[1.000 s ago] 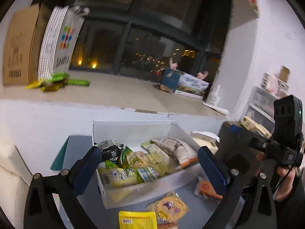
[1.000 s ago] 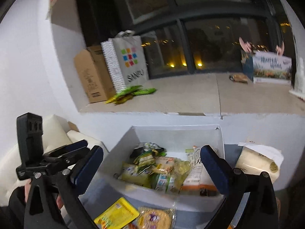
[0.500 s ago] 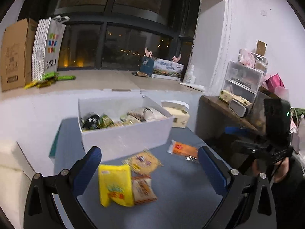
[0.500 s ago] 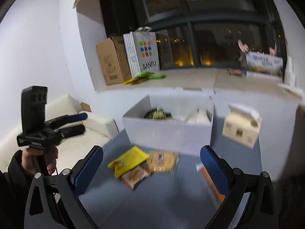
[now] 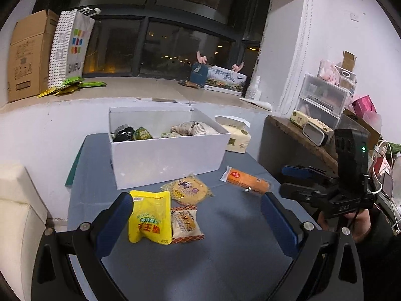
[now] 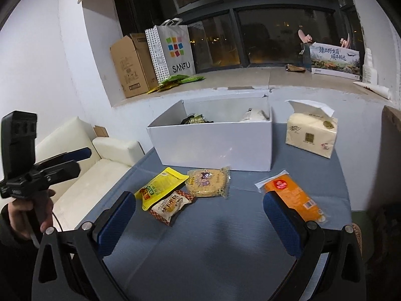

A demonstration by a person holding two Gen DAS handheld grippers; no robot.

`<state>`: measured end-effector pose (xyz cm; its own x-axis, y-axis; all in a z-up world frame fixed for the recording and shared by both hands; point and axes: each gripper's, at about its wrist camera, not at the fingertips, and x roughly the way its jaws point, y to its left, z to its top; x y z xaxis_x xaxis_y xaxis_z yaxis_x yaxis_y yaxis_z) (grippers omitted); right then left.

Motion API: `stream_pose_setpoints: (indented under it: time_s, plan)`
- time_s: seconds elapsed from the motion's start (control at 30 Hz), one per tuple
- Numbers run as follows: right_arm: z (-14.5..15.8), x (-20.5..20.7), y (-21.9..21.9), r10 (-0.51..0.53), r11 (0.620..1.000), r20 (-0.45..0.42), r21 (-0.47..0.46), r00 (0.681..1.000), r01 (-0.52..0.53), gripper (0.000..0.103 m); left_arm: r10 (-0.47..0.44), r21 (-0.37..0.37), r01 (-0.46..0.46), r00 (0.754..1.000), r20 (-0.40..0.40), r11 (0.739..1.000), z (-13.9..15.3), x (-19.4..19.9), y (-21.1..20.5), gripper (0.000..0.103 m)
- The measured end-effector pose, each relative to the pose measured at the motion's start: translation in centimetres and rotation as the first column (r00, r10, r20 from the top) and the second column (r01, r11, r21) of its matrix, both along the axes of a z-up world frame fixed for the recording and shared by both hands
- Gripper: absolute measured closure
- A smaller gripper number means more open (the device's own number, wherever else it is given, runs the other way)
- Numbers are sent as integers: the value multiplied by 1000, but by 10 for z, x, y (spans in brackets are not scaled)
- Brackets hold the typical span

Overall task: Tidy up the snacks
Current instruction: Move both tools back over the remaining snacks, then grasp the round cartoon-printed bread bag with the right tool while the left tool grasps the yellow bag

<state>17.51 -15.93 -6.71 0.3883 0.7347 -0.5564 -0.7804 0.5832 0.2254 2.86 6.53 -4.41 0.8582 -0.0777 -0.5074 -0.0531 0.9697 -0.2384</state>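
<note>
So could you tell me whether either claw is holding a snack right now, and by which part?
Nothing is held. The left claw and right claw are both open and empty above the table.

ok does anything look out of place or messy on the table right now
Four snack packs lie loose on the table outside the white box: a yellow pouch overlapping a checkered pack, a round cracker pack, and an orange pack off alone, askew.

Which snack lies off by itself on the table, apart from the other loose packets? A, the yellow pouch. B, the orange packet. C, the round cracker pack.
B: the orange packet lies alone to the right, while the yellow pouch and round cracker pack cluster together.
</note>
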Motion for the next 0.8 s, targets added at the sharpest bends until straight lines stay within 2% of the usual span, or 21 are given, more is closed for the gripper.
stream_pose_setpoints:
  time_s: [0.17, 0.33, 0.57, 0.8]
  plan:
    - [-11, 7, 33, 13, 997, 12, -72, 1000, -12, 0, 16, 6, -16, 1000, -15, 1000, -6, -10, 4, 0]
    - [-36, 28, 73, 18, 987, -29, -157, 999, -23, 0, 41, 12, -40, 998, -43, 999, -16, -18, 10, 0]
    - [-76, 56, 131, -2, 953, -11, -304, 1000, -2, 0, 79, 10, -78, 993, -87, 997, -33, -29, 23, 0]
    - [-113, 81, 159, -32, 913, -32, -408, 999, 16, 0, 96, -4, -98, 987, -128, 995, -49, -32, 31, 0]
